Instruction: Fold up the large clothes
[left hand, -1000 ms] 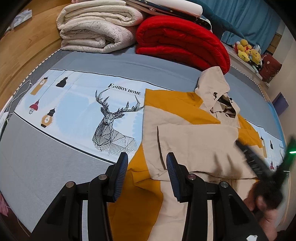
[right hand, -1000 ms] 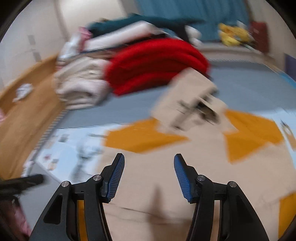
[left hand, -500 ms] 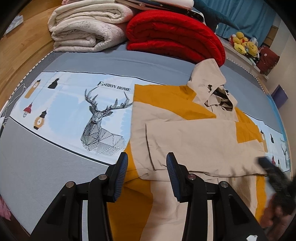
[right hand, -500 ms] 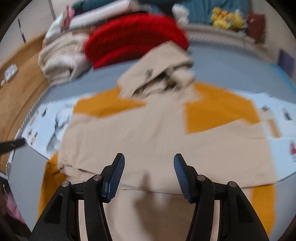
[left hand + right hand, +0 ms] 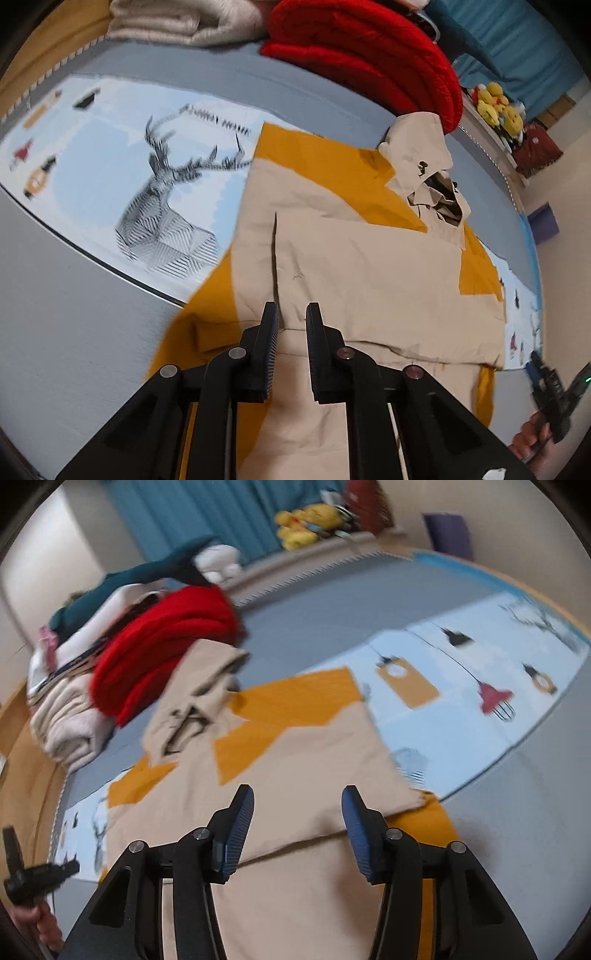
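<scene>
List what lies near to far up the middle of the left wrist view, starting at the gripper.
left gripper → beige and mustard hooded garment → grey bedspread → red folded quilt

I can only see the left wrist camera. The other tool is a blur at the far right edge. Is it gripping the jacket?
Observer: No. The right gripper is open above the beige jacket. Its jaws have just been closing slightly, with nothing pinched between them.
Operator: My picture cuts off the pile's top. What's up there?
Observer: A teal garment lies across the top, above the red quilt.
</scene>
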Tool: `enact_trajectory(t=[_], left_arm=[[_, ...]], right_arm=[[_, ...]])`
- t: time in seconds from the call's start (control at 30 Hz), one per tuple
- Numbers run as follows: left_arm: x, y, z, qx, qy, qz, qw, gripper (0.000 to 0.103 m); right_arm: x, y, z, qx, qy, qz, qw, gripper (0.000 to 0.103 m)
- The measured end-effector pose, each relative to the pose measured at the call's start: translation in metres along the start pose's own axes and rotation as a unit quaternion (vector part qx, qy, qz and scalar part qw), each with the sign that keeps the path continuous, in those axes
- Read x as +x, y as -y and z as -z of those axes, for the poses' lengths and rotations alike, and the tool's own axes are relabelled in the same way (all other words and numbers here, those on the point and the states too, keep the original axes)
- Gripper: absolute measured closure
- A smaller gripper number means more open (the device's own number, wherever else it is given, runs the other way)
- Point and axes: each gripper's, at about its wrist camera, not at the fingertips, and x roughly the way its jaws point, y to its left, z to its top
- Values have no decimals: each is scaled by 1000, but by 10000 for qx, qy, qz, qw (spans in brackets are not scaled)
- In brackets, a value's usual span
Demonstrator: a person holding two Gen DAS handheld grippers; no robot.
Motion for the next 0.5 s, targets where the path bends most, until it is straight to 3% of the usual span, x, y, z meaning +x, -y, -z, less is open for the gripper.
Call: enact_trajectory(t=[0.17,0.23,0.5], left_arm=[[34,-16,2,-549,-445,223,9973,74],[44,-21,3,-741,-562,286,9953,74],[68,-23,8,-1111,-711,557,9897,79]], right_arm=[[45,31,6,779,-757,-250,9938,52],[63,39,11,1033,-1024,-266,9890,52],[91,62,23,1852,-1336,-364,9729,52]])
